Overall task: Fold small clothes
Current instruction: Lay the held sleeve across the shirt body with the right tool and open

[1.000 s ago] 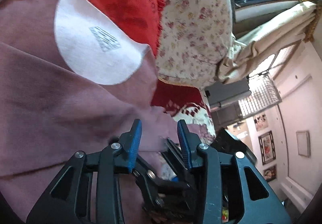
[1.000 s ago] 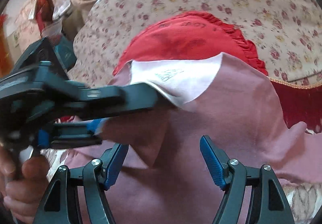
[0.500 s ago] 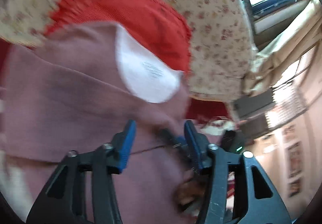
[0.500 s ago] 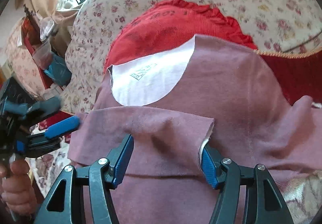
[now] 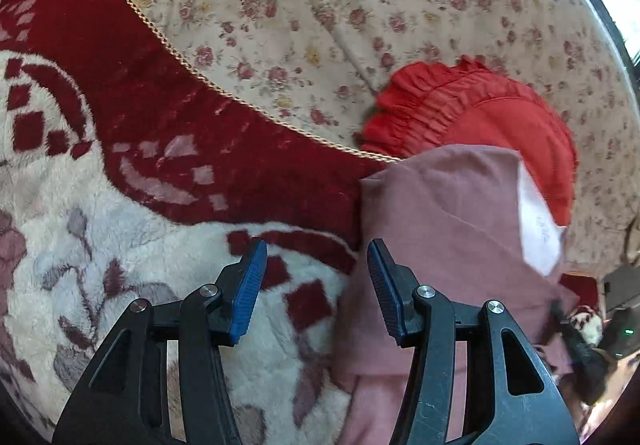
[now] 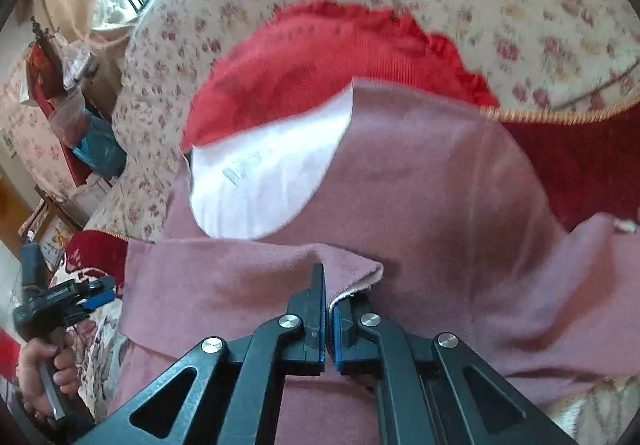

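Left hand-held gripper [image 5: 312,285] had swung away to the left since a second earlier, when it hovered over the middle of the dusty-pink knit garment [image 5: 448,237]. Its blue-padded jaws stood partly apart with nothing between them, above the cream and dark-red patterned plush blanket [image 5: 120,213], just beside the garment's left edge. In the right wrist view a bare hand [image 6: 44,377] held it low at the far left.

The garment lay spread on the blanket, its white inner neck panel [image 6: 264,173] showing, its top resting against a red ruffled cushion [image 6: 320,61] in front of the floral upholstered backrest [image 5: 360,5].

Right hand-held gripper [image 6: 328,309], wide a second earlier, had snapped closed, pinching the free corner of the folded-over sleeve flap [image 6: 248,269].

Judging by this, the left sleeve fold was laid, and the right side looked ready to be pulled across next.
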The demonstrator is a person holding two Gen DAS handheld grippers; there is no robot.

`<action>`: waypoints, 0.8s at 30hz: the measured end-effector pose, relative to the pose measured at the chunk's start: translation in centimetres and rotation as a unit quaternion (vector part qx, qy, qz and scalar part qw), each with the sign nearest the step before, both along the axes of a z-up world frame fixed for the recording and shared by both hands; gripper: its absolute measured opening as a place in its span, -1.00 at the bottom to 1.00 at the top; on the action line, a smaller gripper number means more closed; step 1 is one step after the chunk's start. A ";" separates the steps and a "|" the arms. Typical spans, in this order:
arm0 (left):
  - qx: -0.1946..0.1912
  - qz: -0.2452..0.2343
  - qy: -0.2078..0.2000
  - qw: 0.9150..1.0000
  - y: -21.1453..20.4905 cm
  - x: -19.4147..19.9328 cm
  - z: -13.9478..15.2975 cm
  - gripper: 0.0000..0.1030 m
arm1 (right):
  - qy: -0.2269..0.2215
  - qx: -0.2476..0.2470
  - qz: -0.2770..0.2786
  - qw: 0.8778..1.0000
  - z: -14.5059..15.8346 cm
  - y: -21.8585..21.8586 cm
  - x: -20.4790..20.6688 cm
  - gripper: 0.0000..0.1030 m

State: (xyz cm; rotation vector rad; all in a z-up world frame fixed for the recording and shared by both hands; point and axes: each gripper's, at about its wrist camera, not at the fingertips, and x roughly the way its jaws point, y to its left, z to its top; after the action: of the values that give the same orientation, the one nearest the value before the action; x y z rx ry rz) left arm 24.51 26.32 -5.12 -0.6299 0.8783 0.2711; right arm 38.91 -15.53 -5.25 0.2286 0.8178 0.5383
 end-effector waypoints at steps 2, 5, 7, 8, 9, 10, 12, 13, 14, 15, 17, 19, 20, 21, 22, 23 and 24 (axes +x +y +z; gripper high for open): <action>-0.011 -0.001 -0.005 1.000 -0.1 0.1 -0.1 -0.01 | -0.015 -0.001 -0.022 1.000 1.0 -1.2 -0.3 -0.96; -0.011 -0.003 -0.010 1.000 -0.5 0.1 0.3 -0.01 | -0.015 -0.011 -0.071 0.997 1.4 -3.3 0.0 -0.96; -0.007 -0.004 -0.014 1.000 -0.8 0.4 0.6 -0.01 | 0.008 -0.007 -0.087 0.996 0.5 -4.4 0.6 -0.96; -0.006 -0.006 -0.018 1.000 -1.0 0.3 1.0 -0.01 | 0.014 -0.008 -0.090 0.996 0.2 -4.5 0.7 -0.96; -0.004 -0.012 -0.024 1.000 -1.3 0.4 1.1 -0.01 | 0.020 -0.008 -0.089 0.996 -0.2 -4.6 0.8 -0.96; 0.001 -0.021 -0.031 0.999 -1.7 0.5 1.4 -0.01 | 0.024 -0.010 -0.089 0.996 -0.5 -4.5 0.9 -0.96; 0.011 -0.042 -0.048 0.998 -2.8 0.8 2.0 -0.01 | 0.022 -0.017 -0.089 0.996 -0.5 -4.3 1.0 -0.96; 0.016 -0.060 -0.059 0.996 -3.5 1.0 2.3 -0.01 | 0.022 -0.017 -0.088 0.996 -0.6 -4.4 1.0 -0.96; 0.021 -0.078 -0.066 0.995 -4.3 1.2 2.6 -0.01 | 0.022 -0.014 -0.085 0.996 -0.7 -4.4 1.1 -0.96; 0.024 -0.098 -0.073 0.992 -5.2 1.4 2.7 -0.01 | 0.022 -0.006 -0.078 0.997 -1.0 -4.3 1.2 -0.96; 0.025 -0.138 -0.080 0.987 -7.0 1.8 2.8 -0.01 | 0.021 -0.025 -0.086 0.996 -1.5 -4.3 1.4 -0.96; 0.033 -0.162 -0.068 0.984 -8.6 2.1 2.3 -0.01 | 0.019 -0.059 -0.115 0.991 -1.6 -5.0 1.7 -0.96; 0.039 -0.163 -0.055 0.984 -9.0 2.3 1.9 -0.01 | 0.017 -0.068 -0.131 0.989 -1.5 -5.5 1.5 -0.96; 0.044 -0.160 -0.039 0.985 -9.2 2.4 1.3 -0.01 | 0.008 -0.071 -0.160 0.984 -1.0 -6.6 1.2 -0.96; 0.050 -0.157 -0.019 0.986 -9.4 2.5 0.7 -0.01 | -0.002 -0.066 -0.173 0.983 -0.5 -7.4 0.8 -0.95; 0.057 -0.152 0.001 0.987 -9.5 2.6 0.0 -0.01 | -0.009 -0.067 -0.179 0.982 -0.1 -7.8 0.6 -0.95; 0.058 -0.147 0.012 0.987 -9.4 2.7 -0.5 0.00 | -0.021 -0.068 -0.179 0.981 0.6 -8.1 0.1 -0.95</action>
State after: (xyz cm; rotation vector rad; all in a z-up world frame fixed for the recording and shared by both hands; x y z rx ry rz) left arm 27.19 16.89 -5.58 -0.3823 0.9581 0.0630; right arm 39.02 -23.59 -4.68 0.2318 0.7479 0.1487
